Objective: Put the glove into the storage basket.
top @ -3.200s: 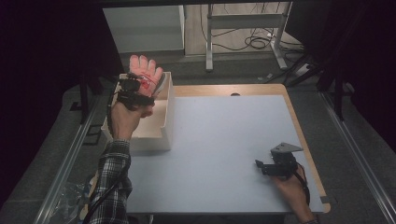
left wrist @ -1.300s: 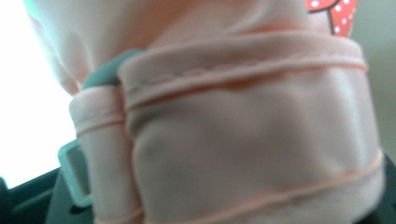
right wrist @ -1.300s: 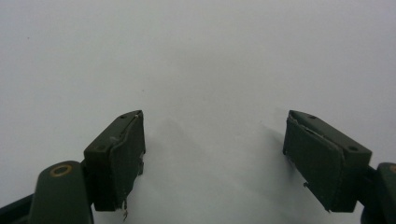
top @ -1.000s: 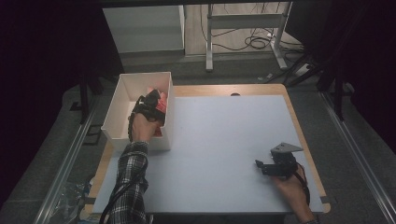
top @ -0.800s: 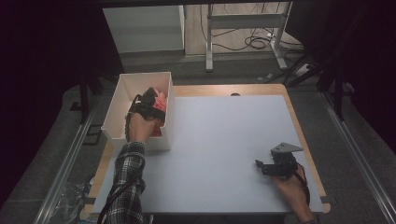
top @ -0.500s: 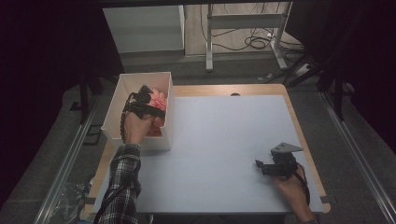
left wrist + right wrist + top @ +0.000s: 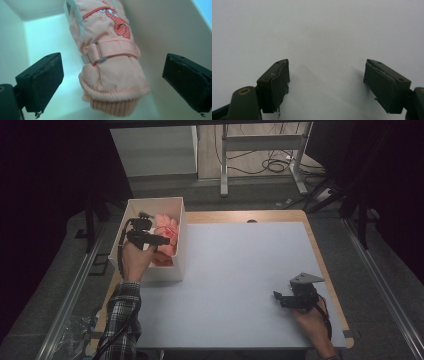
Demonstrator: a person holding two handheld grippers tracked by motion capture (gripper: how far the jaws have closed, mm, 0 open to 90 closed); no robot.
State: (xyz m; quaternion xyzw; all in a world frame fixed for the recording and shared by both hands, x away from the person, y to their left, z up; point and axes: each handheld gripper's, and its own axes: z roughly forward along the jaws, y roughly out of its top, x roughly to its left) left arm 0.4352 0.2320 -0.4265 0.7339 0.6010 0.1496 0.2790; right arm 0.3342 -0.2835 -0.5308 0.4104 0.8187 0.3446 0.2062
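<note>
Left hand-held gripper (image 7: 110, 82): jaws spread wide, gripping nothing; held over the white box (image 7: 176, 242).
Glove (image 7: 110, 62): peach-pink, lying in the box between and ahead of the left jaws, touching neither; ribbed cuff nearest.
Left gripper view adds: strap with buckle, red dotted emblem; the high view gives the glove (image 7: 165, 237) as a pink patch.
Right hand-held gripper (image 7: 325, 82): jaws apart, empty, over bare white bench (image 7: 240, 270).
High view adds: right hand-held gripper (image 7: 280, 299) well apart from the box.
Change from 3.2 s ago: the glove was raised above the box's far end; it now lies inside. Right hand-held gripper unmoved.
</note>
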